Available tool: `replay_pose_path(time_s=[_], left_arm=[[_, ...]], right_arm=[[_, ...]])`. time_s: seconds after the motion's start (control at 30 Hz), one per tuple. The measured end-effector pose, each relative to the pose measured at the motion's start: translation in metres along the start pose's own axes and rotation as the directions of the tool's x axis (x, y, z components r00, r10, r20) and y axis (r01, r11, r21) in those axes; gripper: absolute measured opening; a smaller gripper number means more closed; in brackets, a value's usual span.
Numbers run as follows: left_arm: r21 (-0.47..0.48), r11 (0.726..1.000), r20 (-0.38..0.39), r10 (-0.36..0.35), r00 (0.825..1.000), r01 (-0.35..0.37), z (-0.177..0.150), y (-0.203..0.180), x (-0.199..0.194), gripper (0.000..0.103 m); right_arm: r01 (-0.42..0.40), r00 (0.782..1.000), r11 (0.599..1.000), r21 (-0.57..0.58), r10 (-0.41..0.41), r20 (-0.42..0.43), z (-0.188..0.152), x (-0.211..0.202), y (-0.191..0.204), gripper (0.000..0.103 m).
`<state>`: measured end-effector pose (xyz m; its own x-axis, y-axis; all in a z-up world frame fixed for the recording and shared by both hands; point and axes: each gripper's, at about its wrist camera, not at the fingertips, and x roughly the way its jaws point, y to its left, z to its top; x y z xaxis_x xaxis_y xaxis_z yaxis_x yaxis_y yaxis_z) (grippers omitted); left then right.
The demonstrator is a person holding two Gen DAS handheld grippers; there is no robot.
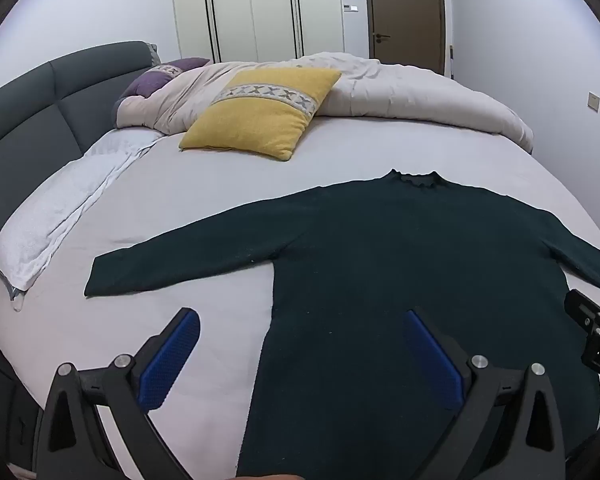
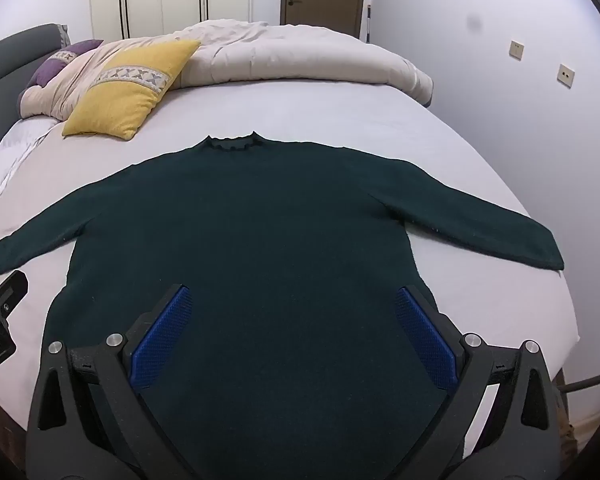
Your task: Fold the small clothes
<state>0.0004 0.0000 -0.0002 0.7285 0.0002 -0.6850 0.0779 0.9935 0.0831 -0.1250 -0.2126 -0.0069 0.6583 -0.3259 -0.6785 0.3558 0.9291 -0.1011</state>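
A dark green long-sleeved sweater lies flat on the bed, collar away from me, both sleeves spread out; it also shows in the right wrist view. My left gripper is open and empty, held above the sweater's lower left edge, one finger over the sheet and one over the sweater. My right gripper is open and empty above the sweater's lower body. Part of the right gripper shows at the right edge of the left wrist view.
The bed has a pale grey sheet. A yellow pillow, a purple pillow and a bunched beige duvet lie at the far side. A white towel lies left, by the grey headboard. The bed's right edge is near the wall.
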Motion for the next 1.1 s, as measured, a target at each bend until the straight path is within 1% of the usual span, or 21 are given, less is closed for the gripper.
replay_pose_path(time_s=[0.17,0.2,0.33,0.37,0.5,1.1], left_arm=[[-0.006,1.000,-0.008,-0.004,1.000,0.004,0.003,-0.004,0.001,0.103],[-0.017,1.000,0.004,-0.016,1.000,0.016,0.001,0.003,0.003,0.103],[-0.011,1.000,0.006,-0.016,1.000,0.016,0.002,0.005,0.005,0.103],[-0.010,1.000,0.007,-0.016,1.000,0.016,0.002,0.005,0.006,0.103],[-0.019,1.000,0.007,-0.011,1.000,0.011,0.001,0.004,0.000,0.103],[-0.019,1.000,0.008,-0.009,1.000,0.009,0.002,0.004,0.001,0.103]], right_arm=[[-0.009,1.000,1.000,0.005,0.009,-0.003,0.000,0.004,-0.005,0.103],[-0.008,1.000,1.000,0.003,0.008,-0.005,0.002,0.004,-0.003,0.103],[-0.012,1.000,1.000,0.001,0.012,-0.005,0.004,0.003,-0.004,0.103],[-0.006,1.000,1.000,-0.016,0.006,0.008,-0.001,-0.002,0.001,0.103],[-0.007,1.000,1.000,-0.020,0.007,0.006,-0.001,-0.003,0.004,0.103],[-0.015,1.000,1.000,-0.027,0.015,0.007,-0.005,-0.001,0.011,0.103]])
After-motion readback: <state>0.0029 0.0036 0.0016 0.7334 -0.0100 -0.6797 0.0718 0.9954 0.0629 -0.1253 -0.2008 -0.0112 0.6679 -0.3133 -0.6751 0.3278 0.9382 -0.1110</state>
